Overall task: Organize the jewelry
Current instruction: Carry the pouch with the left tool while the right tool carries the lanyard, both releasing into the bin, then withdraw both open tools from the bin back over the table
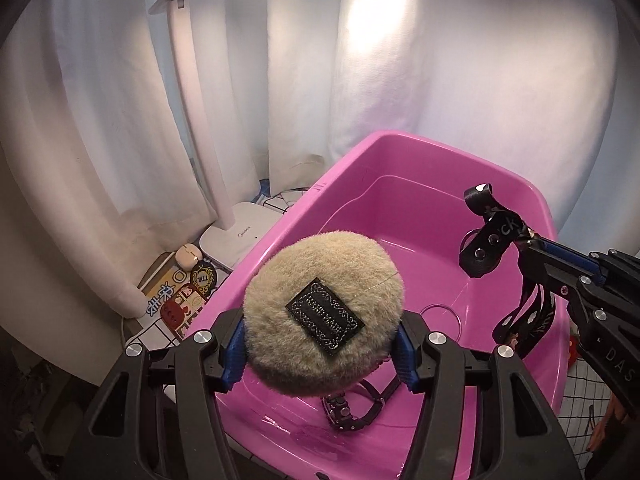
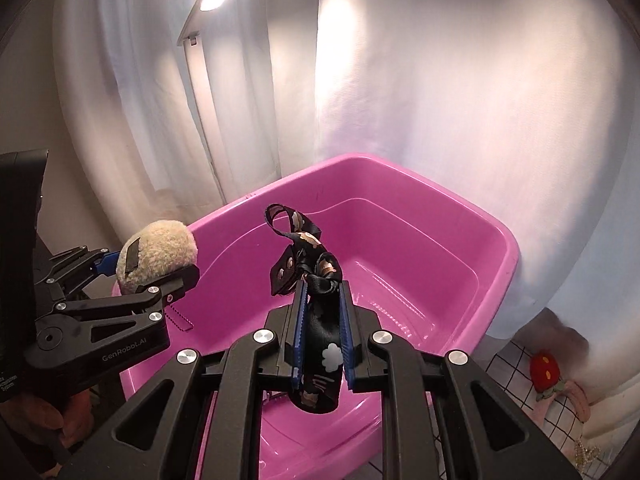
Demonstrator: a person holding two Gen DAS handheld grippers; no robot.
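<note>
My left gripper (image 1: pixel 320 344) is shut on a round beige fluffy pom-pom (image 1: pixel 324 308) with a black label, held over the near left rim of the pink plastic tub (image 1: pixel 400 148). It also shows in the right wrist view (image 2: pixel 156 256). My right gripper (image 2: pixel 323 300) is shut on a black printed ribbon strap (image 2: pixel 320 276) with snap studs, held above the tub (image 2: pixel 496 240); the strap also shows in the left wrist view (image 1: pixel 490 236). A dark studded band (image 1: pixel 344 414) and a thin clear ring (image 1: pixel 440 314) lie on the tub floor.
A white desk lamp (image 1: pixel 236 236) stands left of the tub, with stickers and a small case (image 1: pixel 186 280) beside it. White curtains hang behind. A red strawberry plush (image 2: pixel 546 372) and a chain (image 2: pixel 584 452) lie on the grid cloth at the right.
</note>
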